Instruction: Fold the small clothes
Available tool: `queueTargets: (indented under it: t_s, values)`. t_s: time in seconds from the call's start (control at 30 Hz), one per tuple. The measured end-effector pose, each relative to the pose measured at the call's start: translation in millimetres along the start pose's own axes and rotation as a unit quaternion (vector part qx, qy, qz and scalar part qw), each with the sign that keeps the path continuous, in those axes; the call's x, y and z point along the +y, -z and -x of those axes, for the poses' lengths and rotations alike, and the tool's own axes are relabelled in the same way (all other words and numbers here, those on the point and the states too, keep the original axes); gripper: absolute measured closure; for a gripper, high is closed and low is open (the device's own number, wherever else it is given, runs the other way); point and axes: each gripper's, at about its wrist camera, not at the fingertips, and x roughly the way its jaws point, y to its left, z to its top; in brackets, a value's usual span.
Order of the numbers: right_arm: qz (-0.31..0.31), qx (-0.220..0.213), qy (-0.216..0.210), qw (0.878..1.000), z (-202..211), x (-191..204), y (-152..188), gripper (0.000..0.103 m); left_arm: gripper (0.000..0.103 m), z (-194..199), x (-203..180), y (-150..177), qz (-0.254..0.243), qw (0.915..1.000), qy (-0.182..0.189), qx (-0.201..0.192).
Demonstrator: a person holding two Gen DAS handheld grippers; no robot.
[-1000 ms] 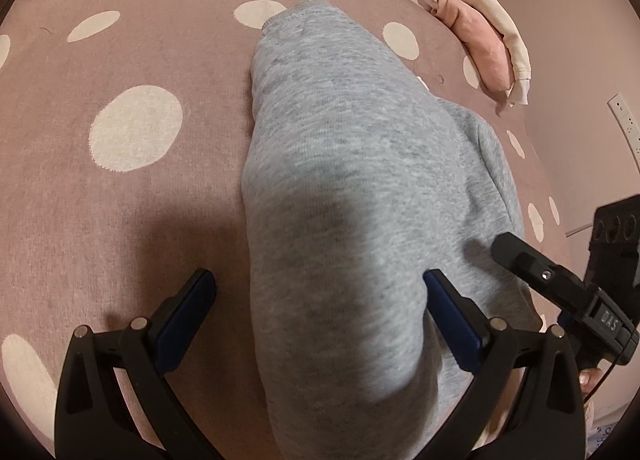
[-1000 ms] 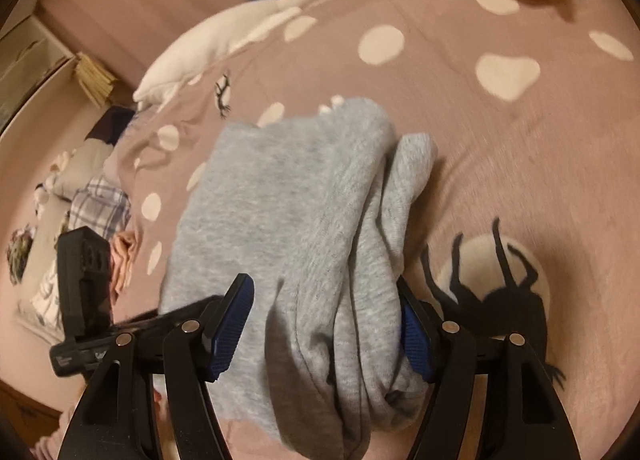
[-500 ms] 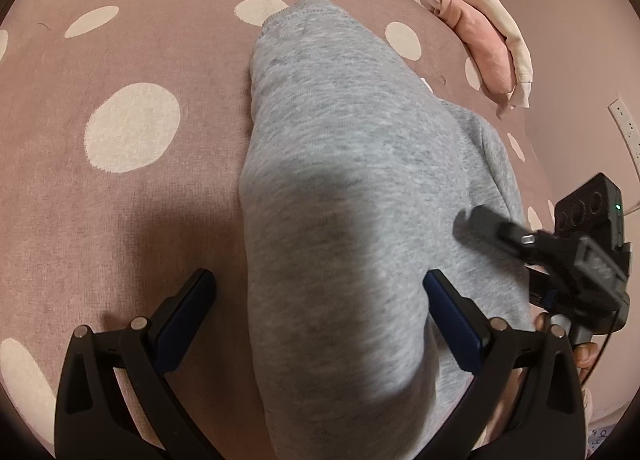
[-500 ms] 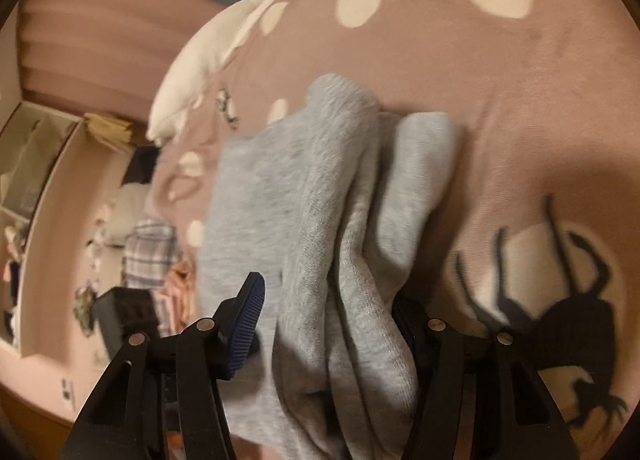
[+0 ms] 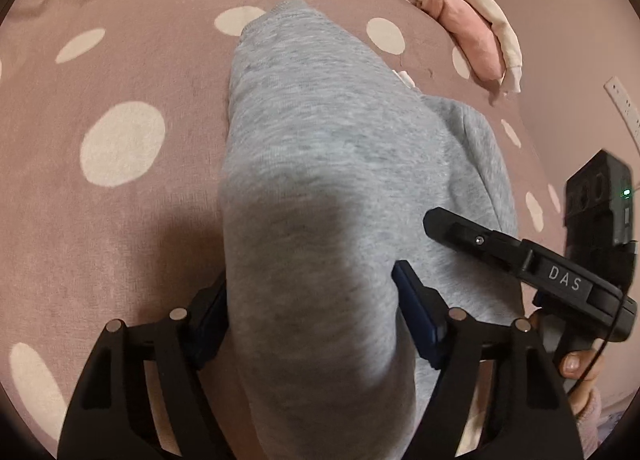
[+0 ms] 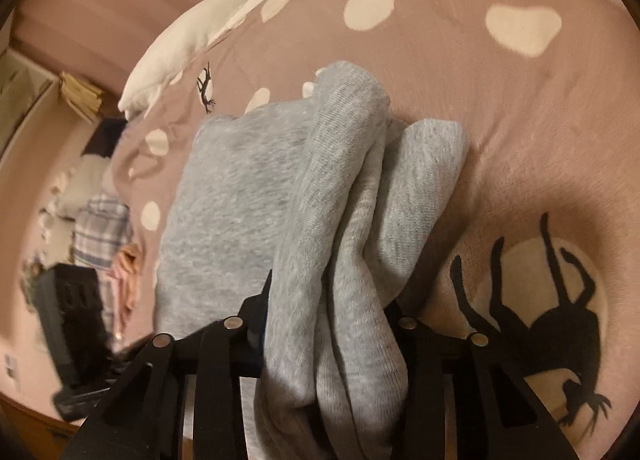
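Note:
A grey knit garment [image 5: 320, 164] lies folded on the pink spotted bedspread [image 5: 100, 220]. My left gripper [image 5: 312, 300] is shut on its near end, the cloth bulging between the blue pads. My right gripper [image 6: 328, 312] is shut on the bunched folds at the garment's other near edge [image 6: 340, 220]. The right gripper also shows from the side in the left wrist view [image 5: 520, 260], resting against the garment's right side. The left gripper's body shows dark at the left of the right wrist view [image 6: 68, 308].
A pink and cream folded pile [image 5: 480, 40] sits at the bed's far right edge. A white goose plush [image 6: 192, 32] lies at the far side. Plaid clothes [image 6: 100, 232] lie off the bed. A wall socket [image 5: 620, 100] is on the right.
Both grippers have closed from wide open onto the grey garment. The right gripper has tilted back and moved closer to the left one.

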Motion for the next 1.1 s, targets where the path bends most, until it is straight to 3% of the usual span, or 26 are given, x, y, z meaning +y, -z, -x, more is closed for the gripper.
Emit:
queueTargets:
  t_s: [0.2, 0.57, 0.87, 1.1]
  values:
    - [0.052, -0.017, 0.049, 0.997, 0.7, 18.7, -2.0, 0.068, 0.032, 2.2, -0.2, -0.1, 0.000, 1.0000, -0.005, -0.003]
    - [0.094, -0.037, 0.069, 0.993, 3.3, 36.8, -2.2, 0.069, 0.039, 10.3, -3.3, 5.0, -0.015, 0.9995, -0.016, -0.021]
    - [0.136, -0.075, 0.060, 0.986, 14.4, 58.3, 4.3, 0.070, 0.044, 30.2, -0.4, 3.5, -0.023, 0.9979, -0.024, -0.056]
    - [0.155, -0.096, 0.037, 0.983, 17.7, 76.4, 5.1, 0.070, 0.044, 56.0, 5.8, 6.2, -0.038, 0.9938, -0.050, -0.091]
